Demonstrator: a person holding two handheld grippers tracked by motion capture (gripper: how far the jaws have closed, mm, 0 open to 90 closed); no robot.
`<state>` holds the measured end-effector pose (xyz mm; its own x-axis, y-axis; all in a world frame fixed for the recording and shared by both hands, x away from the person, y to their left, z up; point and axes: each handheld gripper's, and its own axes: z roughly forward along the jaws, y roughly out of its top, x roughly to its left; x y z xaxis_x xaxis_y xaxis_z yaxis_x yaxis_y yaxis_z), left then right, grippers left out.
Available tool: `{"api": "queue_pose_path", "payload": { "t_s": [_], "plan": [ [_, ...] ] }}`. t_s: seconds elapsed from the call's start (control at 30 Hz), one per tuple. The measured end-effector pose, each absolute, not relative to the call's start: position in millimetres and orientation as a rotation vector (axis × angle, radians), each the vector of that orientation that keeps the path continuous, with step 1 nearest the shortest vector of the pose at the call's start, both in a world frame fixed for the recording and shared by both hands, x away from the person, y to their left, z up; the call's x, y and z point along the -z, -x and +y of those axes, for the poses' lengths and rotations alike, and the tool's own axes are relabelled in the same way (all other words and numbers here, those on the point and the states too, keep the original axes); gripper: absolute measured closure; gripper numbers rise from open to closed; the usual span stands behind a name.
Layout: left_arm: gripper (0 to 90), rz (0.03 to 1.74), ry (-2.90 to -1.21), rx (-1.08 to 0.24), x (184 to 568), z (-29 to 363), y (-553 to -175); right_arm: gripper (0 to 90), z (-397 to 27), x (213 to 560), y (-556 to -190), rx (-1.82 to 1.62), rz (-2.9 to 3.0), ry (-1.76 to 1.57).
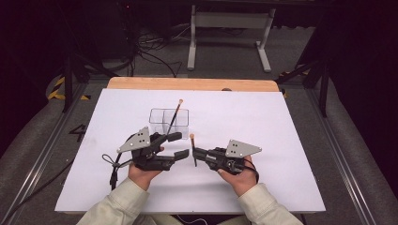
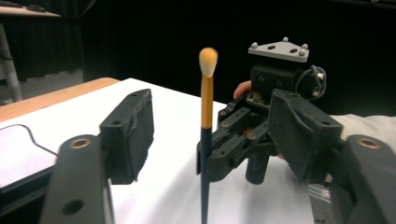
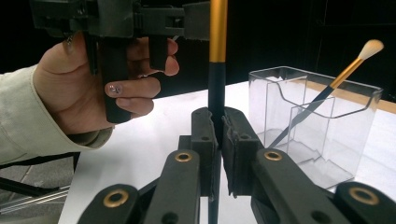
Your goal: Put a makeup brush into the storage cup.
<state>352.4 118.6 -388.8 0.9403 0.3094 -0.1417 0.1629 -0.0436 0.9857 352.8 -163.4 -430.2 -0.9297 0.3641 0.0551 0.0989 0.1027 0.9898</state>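
My right gripper [image 1: 195,153] [image 3: 218,125] is shut on the dark lower handle of a makeup brush [image 1: 193,146] [image 3: 217,51], which stands upright with its gold ferrule and pale bristle tip on top. My left gripper [image 1: 181,145] [image 2: 212,119] faces it from the left, and its jaws stand apart on either side of the brush [image 2: 206,116] without touching it. A second brush [image 1: 174,114] [image 3: 346,71] leans inside a clear compartmented box [image 1: 159,117] [image 3: 327,140] just beyond the grippers.
A white sheet [image 1: 244,117] covers the table, with a wooden edge [image 1: 192,84] at the far side. Cables trail from the left gripper toward the near left. A metal stand [image 1: 230,33] is on the floor beyond the table.
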Motion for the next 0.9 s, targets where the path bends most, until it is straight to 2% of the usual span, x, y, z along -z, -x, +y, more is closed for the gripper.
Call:
{"api": "queue_pose_path", "payload": {
  "t_s": [0.13,0.23,0.73,0.9],
  "plan": [
    [36.6,0.381,-1.632,-0.119,388.5,113.8,-352.3,84.0,-158.7,433.0,-351.8,-1.919,2.173,-0.457],
    [42.8,0.397,-1.647,-0.129,388.2,110.0,-352.6,84.0,-157.0,433.6,-351.3,-1.921,2.167,-0.460],
    [80.6,0.443,-1.691,-0.110,389.5,103.1,-352.6,84.0,-154.6,433.0,-348.9,-1.934,2.137,-0.432],
    [82.8,0.450,-1.701,-0.129,388.2,103.0,-351.5,83.9,-155.1,433.4,-348.8,-1.942,2.135,-0.435]
  ]
}}
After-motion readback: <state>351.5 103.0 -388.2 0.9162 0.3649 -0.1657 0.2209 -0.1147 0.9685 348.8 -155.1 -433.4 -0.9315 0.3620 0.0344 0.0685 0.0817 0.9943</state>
